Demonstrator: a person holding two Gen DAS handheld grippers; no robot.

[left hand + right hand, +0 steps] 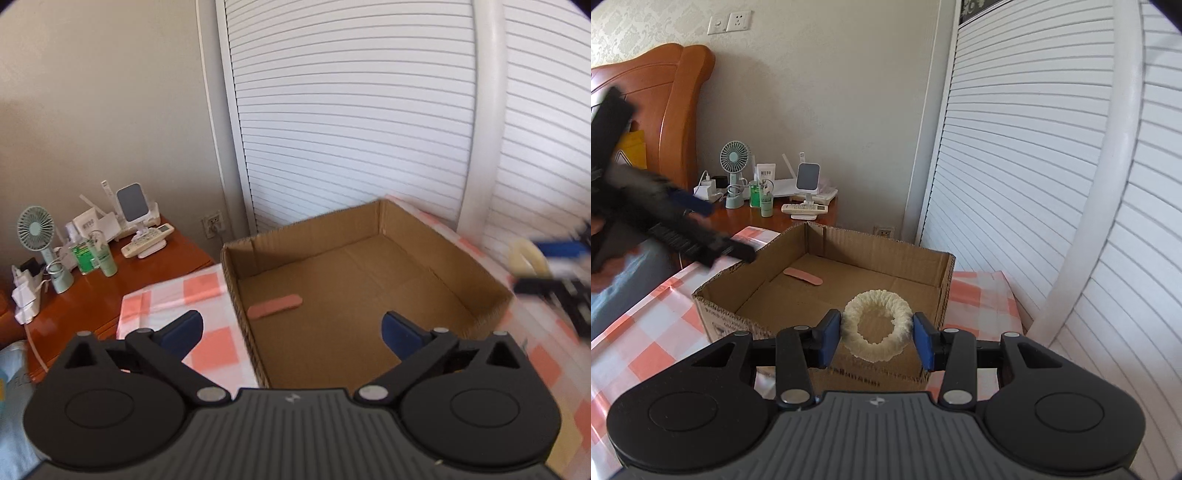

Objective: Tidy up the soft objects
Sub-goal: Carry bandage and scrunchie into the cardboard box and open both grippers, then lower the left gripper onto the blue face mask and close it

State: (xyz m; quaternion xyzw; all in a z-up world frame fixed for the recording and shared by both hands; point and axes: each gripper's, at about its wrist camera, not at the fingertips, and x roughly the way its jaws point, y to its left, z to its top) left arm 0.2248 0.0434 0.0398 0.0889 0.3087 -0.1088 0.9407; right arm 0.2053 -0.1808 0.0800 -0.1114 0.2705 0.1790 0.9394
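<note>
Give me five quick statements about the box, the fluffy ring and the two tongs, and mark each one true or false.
1. The right tongs grip a cream fluffy ring. True.
2. The left tongs hold the pink strip. False: they are open and empty; the strip lies on the floor of the cardboard box.
3. The box holds several items. False: only the pink strip lies inside.
4. The box sits on a pink and white checked cloth. True.
5. The small fan stands inside the box. False: it stands on the wooden bedside table.
</note>
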